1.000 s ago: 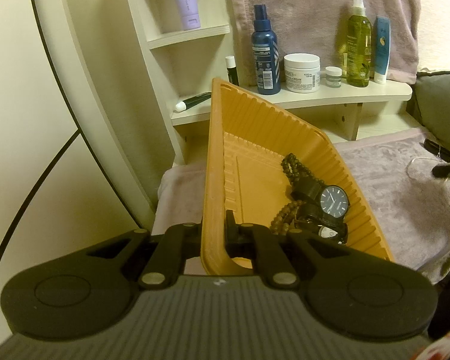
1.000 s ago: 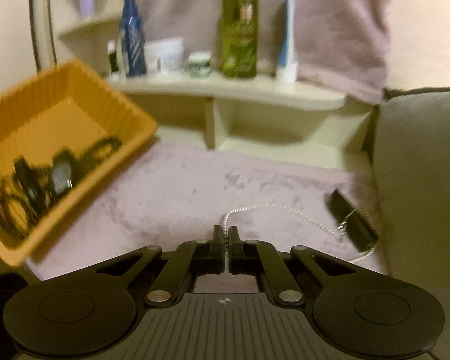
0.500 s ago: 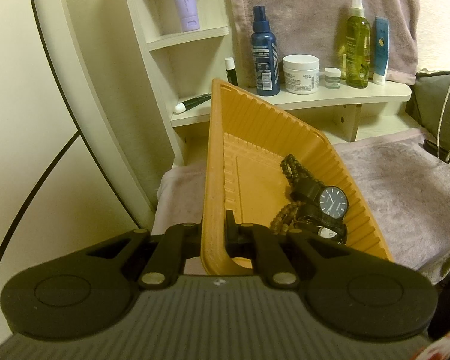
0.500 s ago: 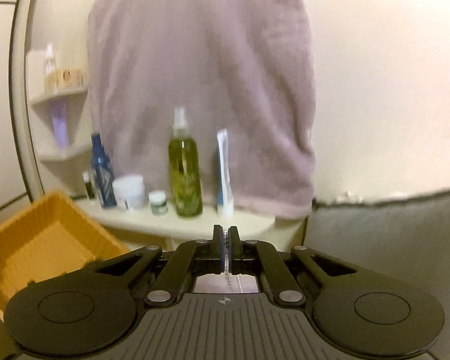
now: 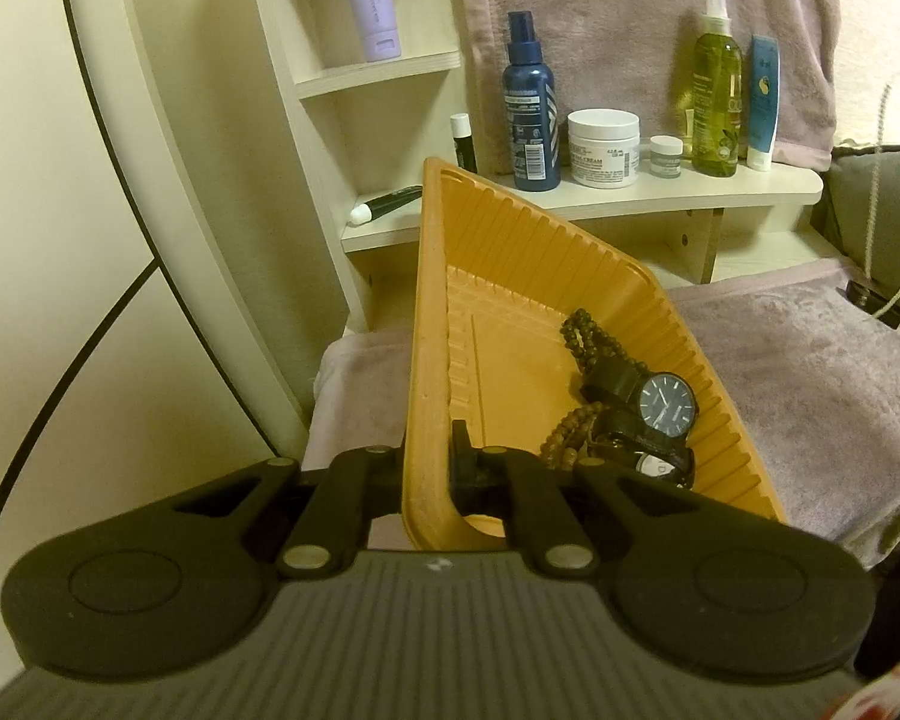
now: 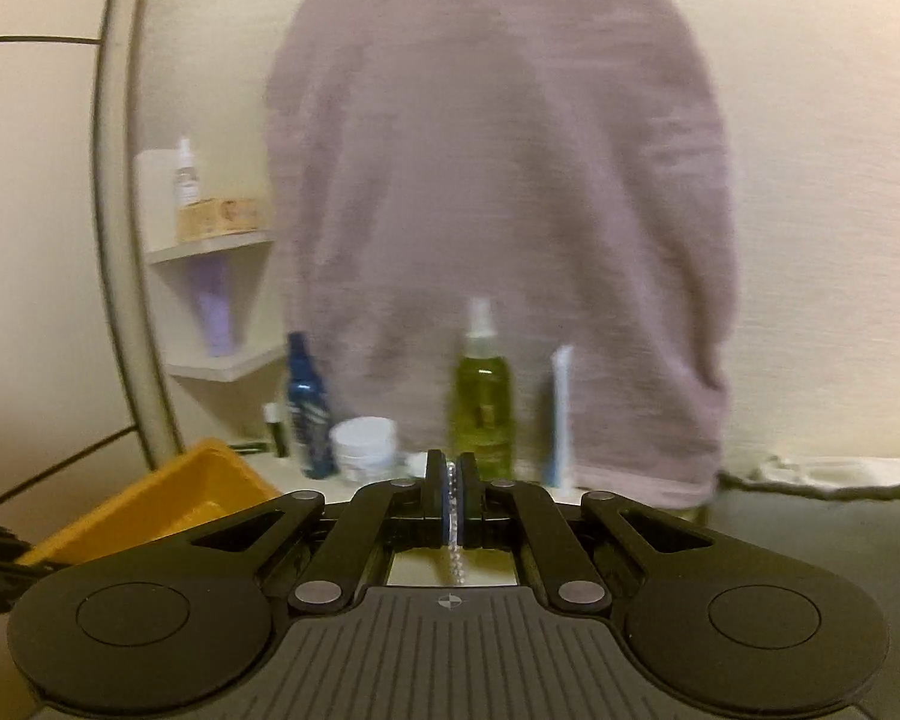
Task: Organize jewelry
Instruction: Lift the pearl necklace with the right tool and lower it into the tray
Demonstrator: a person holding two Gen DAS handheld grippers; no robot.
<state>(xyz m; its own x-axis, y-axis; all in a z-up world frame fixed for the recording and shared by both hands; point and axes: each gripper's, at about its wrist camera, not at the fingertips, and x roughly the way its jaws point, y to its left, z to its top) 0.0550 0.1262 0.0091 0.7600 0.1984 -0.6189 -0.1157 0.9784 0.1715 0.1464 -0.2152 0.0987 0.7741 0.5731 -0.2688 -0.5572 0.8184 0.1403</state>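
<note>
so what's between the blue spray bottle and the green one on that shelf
In the left wrist view, a white cream jar and a small white pot stand between the blue spray bottle and the green spray bottle on the shelf.

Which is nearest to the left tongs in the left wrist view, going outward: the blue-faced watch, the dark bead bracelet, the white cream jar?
1. Blue-faced watch, in the yellow tray, right of the left tongs.
2. Dark bead bracelet, farther up the tray.
3. White cream jar, on the shelf behind.
</note>
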